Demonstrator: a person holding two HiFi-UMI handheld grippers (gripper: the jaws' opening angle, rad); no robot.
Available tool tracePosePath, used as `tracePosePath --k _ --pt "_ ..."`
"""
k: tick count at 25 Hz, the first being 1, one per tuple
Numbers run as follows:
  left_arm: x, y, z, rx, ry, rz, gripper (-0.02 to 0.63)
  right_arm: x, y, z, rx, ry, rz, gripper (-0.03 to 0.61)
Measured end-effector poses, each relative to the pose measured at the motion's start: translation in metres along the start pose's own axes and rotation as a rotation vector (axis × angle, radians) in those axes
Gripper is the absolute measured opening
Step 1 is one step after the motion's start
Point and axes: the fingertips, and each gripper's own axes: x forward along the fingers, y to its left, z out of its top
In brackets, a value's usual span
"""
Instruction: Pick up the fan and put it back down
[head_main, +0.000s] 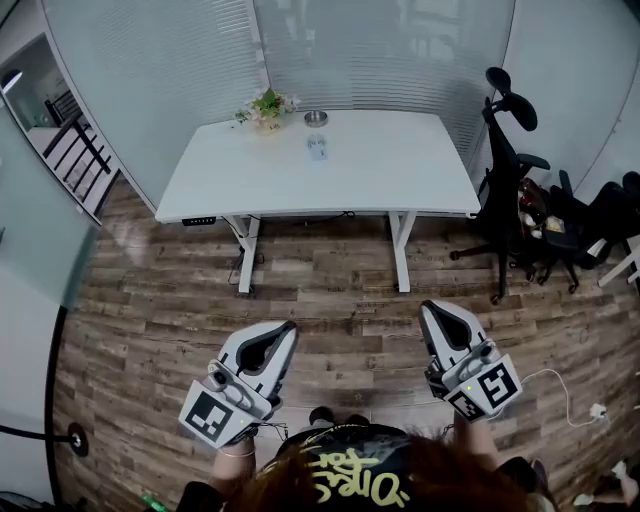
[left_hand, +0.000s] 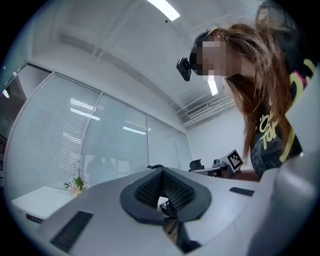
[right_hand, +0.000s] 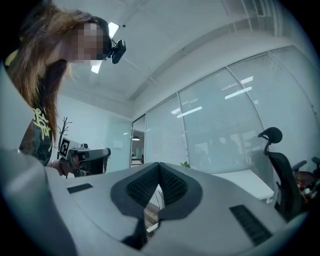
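The fan is a small pale thing lying on the white desk across the room, near its back edge; it is too small for detail. Both grippers are held low, close to the person's body and well short of the desk. My left gripper is shut with nothing in it, and in the left gripper view its ribbed pads meet at the tips. My right gripper is likewise shut and empty, its pads touching. Neither gripper view shows the fan.
A pot of flowers and a round grey dish stand at the desk's back edge. Black office chairs crowd the right side. A white cable with a plug lies on the wooden floor. Glass walls with blinds enclose the room.
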Motion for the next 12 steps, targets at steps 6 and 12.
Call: tracePosePath --k 6,12 --pt "-0.005 0.019 -0.012 -0.04 0.014 0.043 0.038 0.013 0.013 -0.011 0.046 0.015 0.003 0.049" --pt "0.0 0.042 -0.009 -0.044 0.003 0.132 0.368 0.019 -0.002 -0.007 0.068 -0.003 -0.09 0.292"
